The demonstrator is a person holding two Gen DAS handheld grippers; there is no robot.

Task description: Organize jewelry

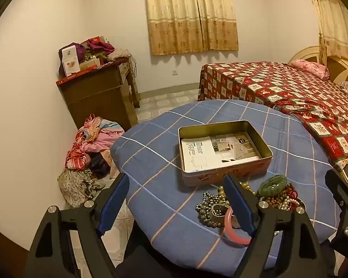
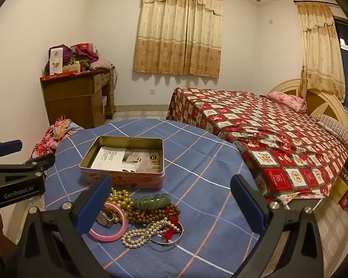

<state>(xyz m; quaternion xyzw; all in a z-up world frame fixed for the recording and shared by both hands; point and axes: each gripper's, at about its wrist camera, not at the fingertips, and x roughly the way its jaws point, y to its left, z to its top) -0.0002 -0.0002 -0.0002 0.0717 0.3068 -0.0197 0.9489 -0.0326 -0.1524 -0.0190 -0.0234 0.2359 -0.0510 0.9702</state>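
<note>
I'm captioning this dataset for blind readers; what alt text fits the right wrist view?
A pile of jewelry lies on a blue checked cloth before an open tin, framed by the open, empty right claw. A red patterned bed stands behind.

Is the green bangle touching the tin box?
Apart. In the right wrist view the green bangle lies on the beads, with a strip of blue cloth showing between it and the tin box.

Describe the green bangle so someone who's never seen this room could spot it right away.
Find the round table with the blue checked cloth beside the bed. An open tin sits on it, and a jewelry pile lies in front of the tin. The green bangle rests on top: thick, translucent and jade-coloured, unlike the thin pink bangle and the bead strands.
</note>
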